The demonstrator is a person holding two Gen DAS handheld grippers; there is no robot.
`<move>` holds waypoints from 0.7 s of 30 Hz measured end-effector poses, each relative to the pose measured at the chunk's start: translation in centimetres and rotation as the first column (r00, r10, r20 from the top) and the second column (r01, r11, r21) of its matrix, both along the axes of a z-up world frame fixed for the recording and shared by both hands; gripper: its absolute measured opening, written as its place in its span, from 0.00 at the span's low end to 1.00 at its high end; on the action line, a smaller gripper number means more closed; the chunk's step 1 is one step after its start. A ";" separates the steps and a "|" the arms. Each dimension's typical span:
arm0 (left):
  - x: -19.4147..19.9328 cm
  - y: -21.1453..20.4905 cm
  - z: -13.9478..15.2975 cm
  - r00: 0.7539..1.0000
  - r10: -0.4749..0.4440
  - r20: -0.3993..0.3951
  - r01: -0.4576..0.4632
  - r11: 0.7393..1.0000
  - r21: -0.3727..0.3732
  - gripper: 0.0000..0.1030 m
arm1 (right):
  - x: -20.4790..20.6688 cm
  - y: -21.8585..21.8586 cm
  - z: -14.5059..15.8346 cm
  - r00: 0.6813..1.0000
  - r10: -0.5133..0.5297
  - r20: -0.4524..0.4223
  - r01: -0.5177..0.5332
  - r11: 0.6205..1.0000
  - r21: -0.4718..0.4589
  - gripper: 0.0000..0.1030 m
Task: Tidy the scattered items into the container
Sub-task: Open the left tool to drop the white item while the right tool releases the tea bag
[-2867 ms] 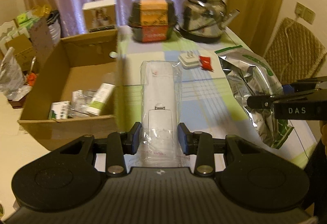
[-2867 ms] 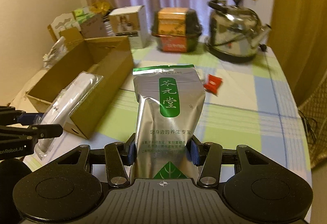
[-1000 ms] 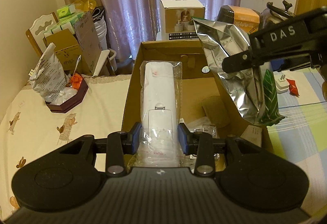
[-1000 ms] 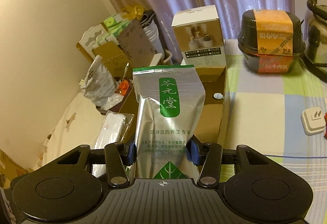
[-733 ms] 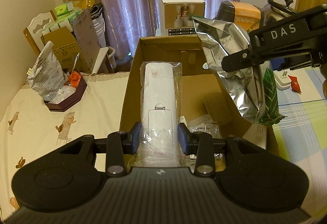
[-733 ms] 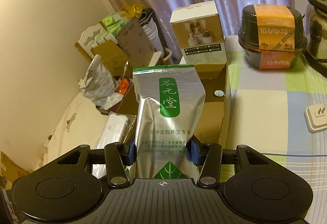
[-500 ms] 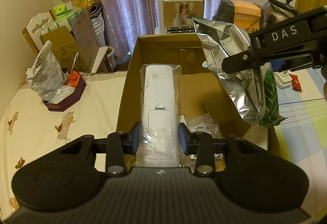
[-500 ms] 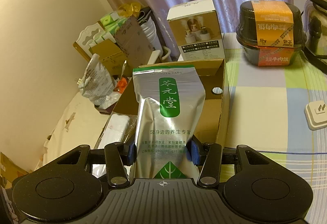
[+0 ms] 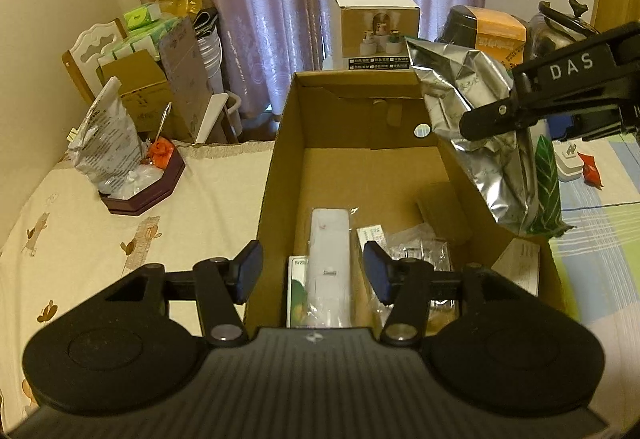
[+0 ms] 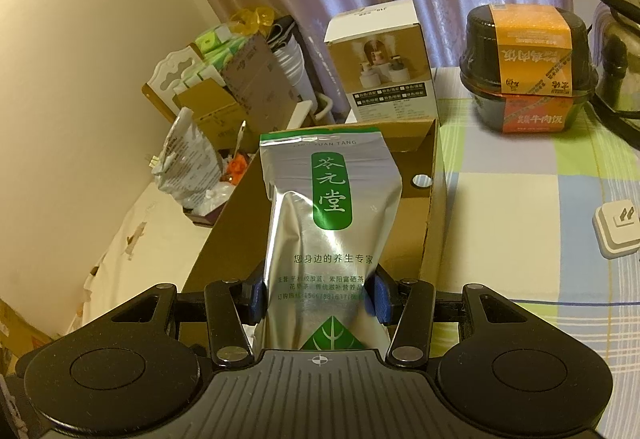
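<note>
Gone from between the blue pads of the left gripper [image 9: 312, 275] is the white, plastic-wrapped remote-shaped item [image 9: 329, 266], which a moment ago was clamped there; in the left wrist view it is now lying on the floor of the open brown cardboard box [image 9: 280, 175], beside a small green-printed card and some crinkled clear packets, while the jaws are standing wide apart and empty above it. That release is putting one more scattered item away. In the same view the right gripper [image 9: 516, 115] is reaching in from the right, pinching the silver foil pouch with the green label [image 9: 492, 143] and holding it over the box's right wall. In the right wrist view the right gripper is squeezing that pouch near its lower end, and the pouch is standing upright in front of the box's opening, not yet inside. Judging by this, the pouch looks due to go in next, and a white plug adapter [image 10: 618, 229] is waiting on the checked tablecloth [image 10: 520, 207].
</note>
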State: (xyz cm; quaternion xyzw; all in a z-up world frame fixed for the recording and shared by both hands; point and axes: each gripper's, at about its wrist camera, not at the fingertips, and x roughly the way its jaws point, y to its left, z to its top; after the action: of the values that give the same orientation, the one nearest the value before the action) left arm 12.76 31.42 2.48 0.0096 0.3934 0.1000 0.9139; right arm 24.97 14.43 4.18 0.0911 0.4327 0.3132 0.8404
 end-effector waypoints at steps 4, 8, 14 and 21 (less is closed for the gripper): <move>-0.3 0.0 0.1 1.000 0.001 0.003 -0.001 1.000 -0.002 0.49 | -0.2 0.2 0.0 1.000 0.001 -0.004 -0.001 1.000 0.001 0.51; -0.7 -0.1 0.2 1.000 0.004 0.006 -0.004 1.000 -0.010 0.49 | -0.3 0.5 0.0 1.000 0.001 -0.006 -0.001 1.000 -0.001 0.51; -1.0 0.0 0.2 1.000 0.004 0.007 -0.004 1.000 -0.016 0.49 | -0.5 1.1 -0.1 1.000 -0.006 -0.012 0.006 1.000 -0.002 0.51; -1.2 0.1 0.2 1.000 0.007 0.008 -0.007 1.000 -0.022 0.49 | -0.1 1.2 -0.3 0.998 -0.048 -0.039 0.050 0.998 0.033 0.51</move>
State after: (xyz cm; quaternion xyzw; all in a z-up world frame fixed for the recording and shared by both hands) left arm 11.53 31.56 2.68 -0.0024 0.3906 0.0991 0.9152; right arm 24.85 15.65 3.85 0.1220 0.4410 0.2981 0.8377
